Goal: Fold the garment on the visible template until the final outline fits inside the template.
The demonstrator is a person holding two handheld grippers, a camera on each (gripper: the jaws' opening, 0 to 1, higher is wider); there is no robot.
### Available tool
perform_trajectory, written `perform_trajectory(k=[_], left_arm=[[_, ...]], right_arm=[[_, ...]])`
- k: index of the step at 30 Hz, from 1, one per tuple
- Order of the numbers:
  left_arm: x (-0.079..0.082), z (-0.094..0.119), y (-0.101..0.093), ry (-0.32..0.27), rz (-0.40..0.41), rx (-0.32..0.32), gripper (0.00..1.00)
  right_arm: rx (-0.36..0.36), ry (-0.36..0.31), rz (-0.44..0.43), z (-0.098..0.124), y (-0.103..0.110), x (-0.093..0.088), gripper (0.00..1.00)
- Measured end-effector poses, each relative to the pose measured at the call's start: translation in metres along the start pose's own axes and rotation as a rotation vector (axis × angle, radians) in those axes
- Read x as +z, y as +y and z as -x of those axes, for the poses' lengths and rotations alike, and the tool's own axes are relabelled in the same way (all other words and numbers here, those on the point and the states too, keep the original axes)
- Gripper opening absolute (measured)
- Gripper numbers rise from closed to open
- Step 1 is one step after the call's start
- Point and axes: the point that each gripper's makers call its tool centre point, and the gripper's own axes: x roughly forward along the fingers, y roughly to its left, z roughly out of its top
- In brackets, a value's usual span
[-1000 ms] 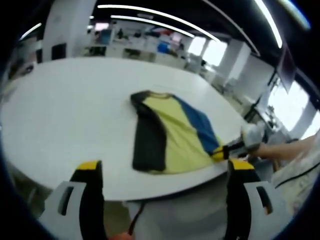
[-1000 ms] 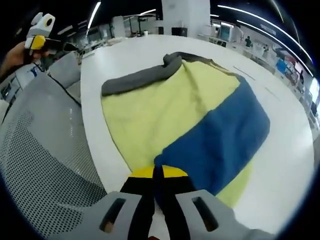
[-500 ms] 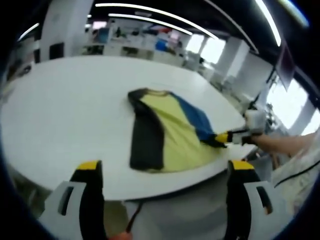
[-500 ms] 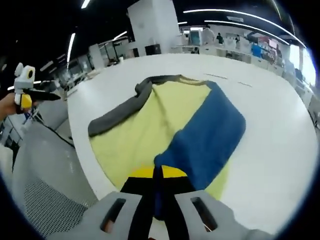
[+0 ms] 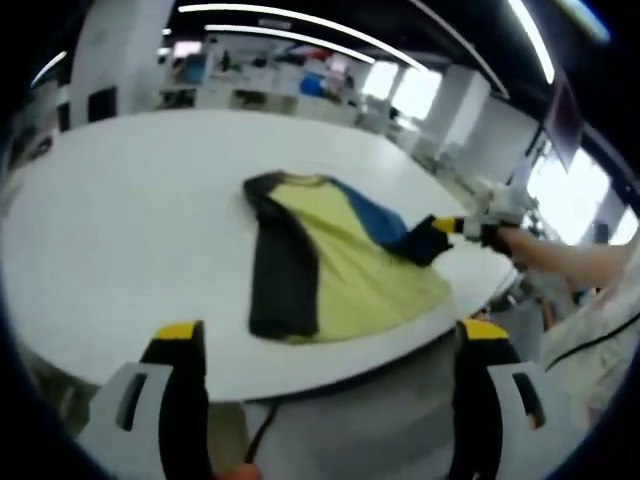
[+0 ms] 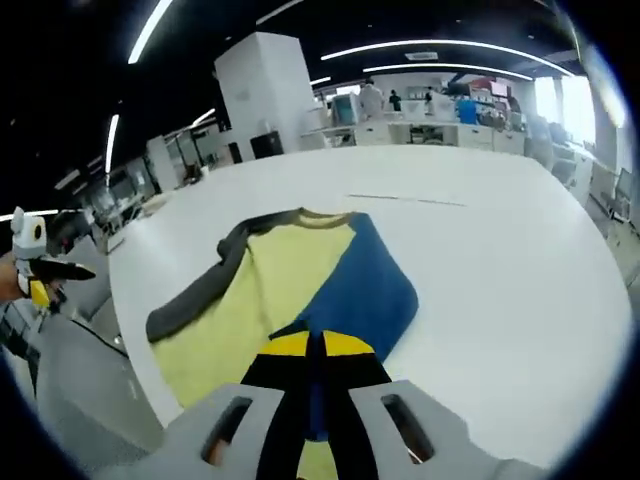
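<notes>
Garment: a yellow shirt [image 5: 345, 280] with a blue panel and dark sleeves, lying on the white table [image 5: 120, 230] near its edge; in the right gripper view the garment [image 6: 270, 285] spreads out just ahead of the jaws.
Blue panel: its lower part [image 6: 355, 295] is raised off the yellow body and drawn toward the collar — in the left gripper view it rises from the cloth to the tip of the other tool.
Dark sleeve: a long dark band [image 5: 275, 280] running along one side of the shirt; in the right gripper view it curves along the far side of the yellow part [image 6: 190, 295].
Right gripper: its jaws [image 6: 317, 350] are pressed together with blue fabric pinched between them; seen from the left gripper view it [image 5: 440, 228] hangs above the table edge, carried by a person's hand [image 5: 505, 225].
Left gripper: its two yellow-tipped jaws [image 5: 330, 335] stand wide apart with nothing between them, held off the table's near edge; in the right gripper view it [image 6: 45, 270] sits well apart from the garment — beyond the table.
Template: no outline can be made out on the table.
Background: an office hall with ceiling light strips [image 6: 440, 45].
</notes>
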Motion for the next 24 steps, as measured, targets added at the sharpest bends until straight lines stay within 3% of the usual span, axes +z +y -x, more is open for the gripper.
perform_trajectory(k=[6, 17, 24], left_arm=[[0.000, -0.001, -0.004, 0.009, -0.015, -0.017, 0.99], [0.021, -0.003, -0.018, -0.031, -0.079, -0.058, 0.99], [0.023, -0.002, -0.021, -0.033, -0.096, -0.066, 0.99]], right_arm=[[-0.050, -0.030, -0.014, 0.006, -0.030, 0.011, 0.02], [-0.151, -0.077, -0.054, 0.022, -0.074, 0.023, 0.02], [-0.241, -0.112, -0.129, 0.040, -0.111, 0.025, 0.02]])
